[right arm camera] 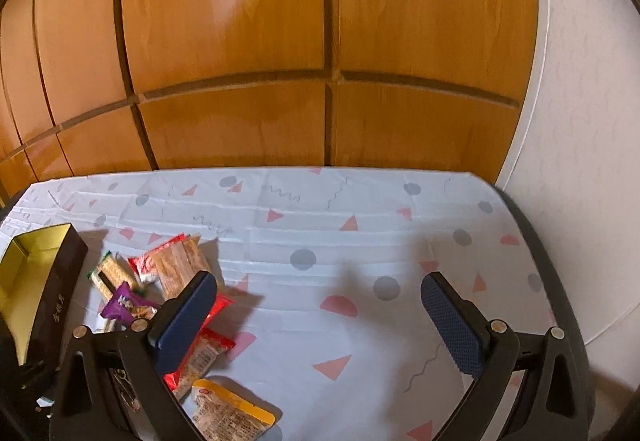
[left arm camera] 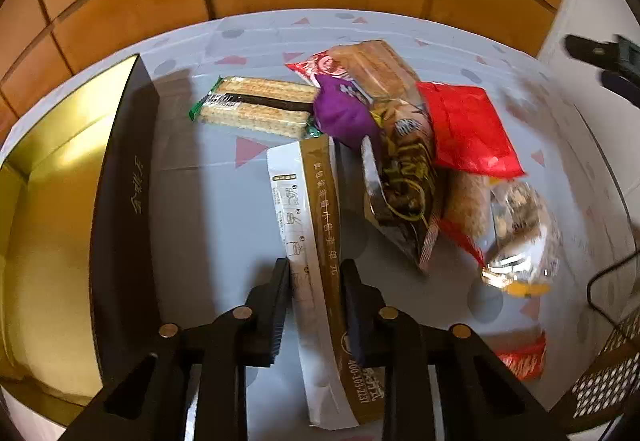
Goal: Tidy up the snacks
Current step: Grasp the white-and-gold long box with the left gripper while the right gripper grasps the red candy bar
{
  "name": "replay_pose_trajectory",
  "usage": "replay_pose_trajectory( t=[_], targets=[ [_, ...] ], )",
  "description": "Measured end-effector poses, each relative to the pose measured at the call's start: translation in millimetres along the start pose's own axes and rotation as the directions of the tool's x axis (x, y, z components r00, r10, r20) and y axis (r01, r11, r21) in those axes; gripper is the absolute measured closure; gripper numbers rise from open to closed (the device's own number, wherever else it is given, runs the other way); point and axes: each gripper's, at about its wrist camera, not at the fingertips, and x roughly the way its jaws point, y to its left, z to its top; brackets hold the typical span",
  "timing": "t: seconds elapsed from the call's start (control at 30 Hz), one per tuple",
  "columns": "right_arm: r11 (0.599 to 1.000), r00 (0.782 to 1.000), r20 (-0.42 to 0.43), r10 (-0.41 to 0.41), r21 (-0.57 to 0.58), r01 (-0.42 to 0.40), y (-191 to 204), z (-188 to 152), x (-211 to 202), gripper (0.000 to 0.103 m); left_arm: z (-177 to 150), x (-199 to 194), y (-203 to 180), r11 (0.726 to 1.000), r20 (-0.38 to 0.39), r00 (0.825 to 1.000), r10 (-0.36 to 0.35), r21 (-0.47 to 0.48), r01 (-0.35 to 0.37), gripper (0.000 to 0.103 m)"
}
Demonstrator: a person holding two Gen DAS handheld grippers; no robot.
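Sorting has barely begun, as far as you can judge here: the table (right arm camera: 360, 241) under its patterned cloth carries every snack loose, and none sits in the container. Your black box (left arm camera: 124, 201) with the gold lining stands open at the left edge of the table, and the part of its inside that shows is bare; its near end is cut off in both views, so you cannot vouch for that corner.

Just beside the box, the pile is all yours to move: a red packet (left arm camera: 468, 129), a dark patterned bag (left arm camera: 404, 177), a clear bag of mixed nuts or similar (left arm camera: 520, 233), a cracker pack (left arm camera: 256, 105) with green ends, and a small purple packet (left arm camera: 344, 113).

Your left gripper (left arm camera: 316, 281) is clamped on the long white-and-gold sachet (left arm camera: 304, 209), which lies on the cloth, just right of the box wall. Your right gripper (right arm camera: 320, 297) hangs released and holds nothing, over bare cloth right of the pile.
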Motion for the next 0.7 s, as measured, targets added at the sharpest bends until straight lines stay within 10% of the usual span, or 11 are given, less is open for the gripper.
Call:
replay_pose_trajectory(
  t=[0.17,0.47,0.57,0.7],
  targets=[
    [1.000,0.996,-0.094,0.008,-0.028,-0.010,6,-7,18,0.036,-16,-16,-1,0.999,0.027,0.999,-0.037,0.021,0.036,0.083],
    [0.981,0.963,-0.221,0.152,-0.081,-0.174,28,-21,29,0.041,-24,-64,18,0.989,0.119,0.982,-0.149,0.034,0.146,0.083],
    [0.891,0.862,-0.262,0.434,-0.014,-0.453,40,-25,16,0.041,-21,-82,31,0.982,0.159,0.969,-0.187,0.021,0.186,0.083],
    [0.798,0.758,-0.376,0.533,-0.075,-0.599,74,-44,1,0.041,-16,-103,53,0.973,0.201,0.955,-0.219,-0.025,0.229,0.084]
  ],
)
